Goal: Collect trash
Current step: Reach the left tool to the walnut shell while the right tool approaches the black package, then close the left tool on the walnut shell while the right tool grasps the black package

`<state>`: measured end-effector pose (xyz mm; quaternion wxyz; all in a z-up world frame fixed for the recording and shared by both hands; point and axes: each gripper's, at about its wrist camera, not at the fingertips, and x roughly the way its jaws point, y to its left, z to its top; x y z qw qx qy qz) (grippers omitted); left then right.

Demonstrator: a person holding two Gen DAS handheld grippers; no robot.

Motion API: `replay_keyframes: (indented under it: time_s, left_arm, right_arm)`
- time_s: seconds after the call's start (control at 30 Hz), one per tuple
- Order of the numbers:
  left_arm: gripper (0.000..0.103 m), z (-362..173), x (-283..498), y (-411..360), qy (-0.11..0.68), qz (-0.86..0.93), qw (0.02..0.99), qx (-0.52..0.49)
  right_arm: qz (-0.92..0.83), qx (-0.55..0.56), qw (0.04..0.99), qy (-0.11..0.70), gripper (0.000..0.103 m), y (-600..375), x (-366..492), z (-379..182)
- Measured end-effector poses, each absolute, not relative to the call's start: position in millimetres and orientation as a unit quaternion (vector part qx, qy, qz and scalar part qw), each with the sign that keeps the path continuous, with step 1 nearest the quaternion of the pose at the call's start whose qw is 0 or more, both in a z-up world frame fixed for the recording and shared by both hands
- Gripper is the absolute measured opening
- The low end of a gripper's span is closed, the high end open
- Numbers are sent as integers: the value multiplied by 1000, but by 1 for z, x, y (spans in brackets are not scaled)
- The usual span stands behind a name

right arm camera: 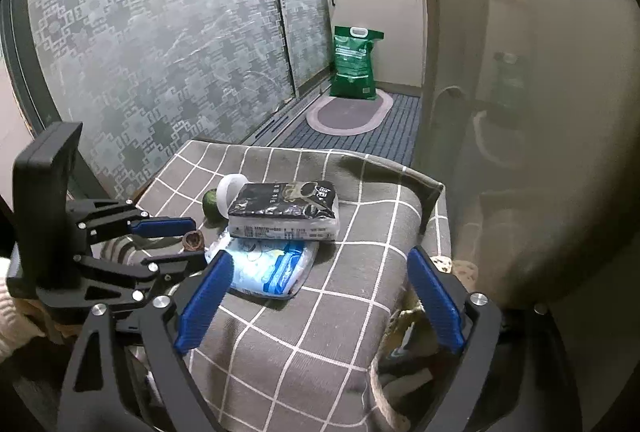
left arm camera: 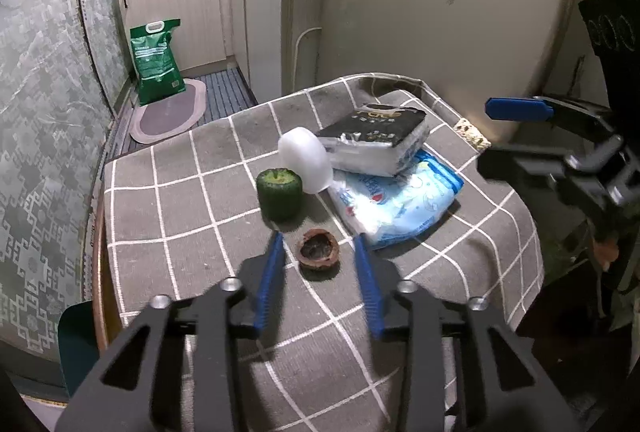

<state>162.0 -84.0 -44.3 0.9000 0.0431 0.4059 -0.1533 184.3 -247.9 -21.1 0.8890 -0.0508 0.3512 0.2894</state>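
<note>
Walnut shell (left arm camera: pixel 319 247) between left fingers (left arm camera: pixel 271 276)

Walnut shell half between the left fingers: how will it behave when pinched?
The walnut shell looks rigid and hollow, so probably very light. Its rounded underside on the checked cloth may rock or skid. Thin rim could crack under a hard squeeze.

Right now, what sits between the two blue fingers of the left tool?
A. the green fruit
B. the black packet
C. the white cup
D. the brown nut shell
D: in the left wrist view the brown nut shell lies on the checked cloth between the open blue fingers of the left tool, not yet gripped; the green fruit stands farther off, beyond the fingertips.
</note>
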Motion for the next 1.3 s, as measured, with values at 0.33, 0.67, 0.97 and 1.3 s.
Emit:
replay_keyframes:
  time_s: [0.33, 0.67, 0.97, 1.3]
  left_arm:
    - [22, -39, 162, -76, 409, -159, 898, 24]
    - [22, -24, 148, -63, 395, -168, 903, 8]
    - [22, -18, 141, -41, 390, -163, 906, -4]
    - [22, -13, 131, -16, 386, -157, 909, -11]
  right_arm:
    - [315, -58, 883, 343, 99, -223, 183, -16]
    - [301, -84, 880, 358, 99, -206, 203, -28]
    - [303, -86, 873, 373, 99, -195, 225, -42]
    - [292, -55, 871, 391, 96, -198, 241, -47]
